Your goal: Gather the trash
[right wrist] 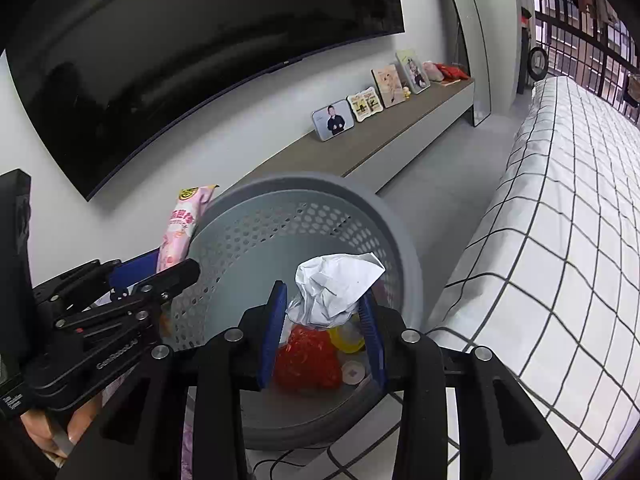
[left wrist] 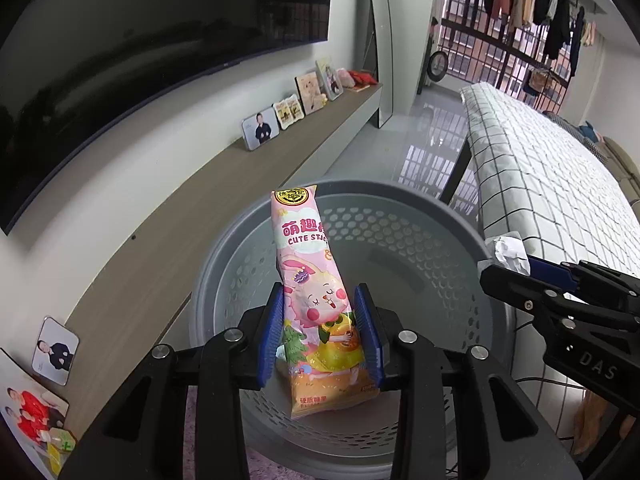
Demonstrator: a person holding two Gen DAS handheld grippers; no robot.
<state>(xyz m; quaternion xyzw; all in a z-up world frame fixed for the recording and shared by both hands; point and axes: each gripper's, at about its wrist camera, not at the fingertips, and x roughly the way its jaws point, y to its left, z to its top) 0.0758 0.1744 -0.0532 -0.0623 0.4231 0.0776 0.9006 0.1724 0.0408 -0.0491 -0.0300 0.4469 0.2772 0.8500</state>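
Observation:
My left gripper (left wrist: pixel 320 332) is shut on a pink candy wrapper (left wrist: pixel 310 280) printed with a cartoon rabbit, held upright over the grey perforated basket (left wrist: pixel 400 196). My right gripper (right wrist: pixel 324 320) is shut on a crumpled white paper (right wrist: pixel 336 284) above the same basket (right wrist: pixel 320 184). Down in the basket lie a red wrapper (right wrist: pixel 306 360) and a yellow piece (right wrist: pixel 346 338). The right gripper with its paper (left wrist: pixel 508 254) shows at the right edge of the left wrist view. The left gripper with the candy wrapper (right wrist: pixel 180 228) shows at the left of the right wrist view.
A table with a checked white cloth (right wrist: pixel 560 220) stands right of the basket. A long wooden shelf (left wrist: pixel 224 192) carries several photo frames (left wrist: pixel 261 130) under a large dark TV (left wrist: pixel 120 72). A black cable (right wrist: pixel 288 460) runs on the floor below the basket.

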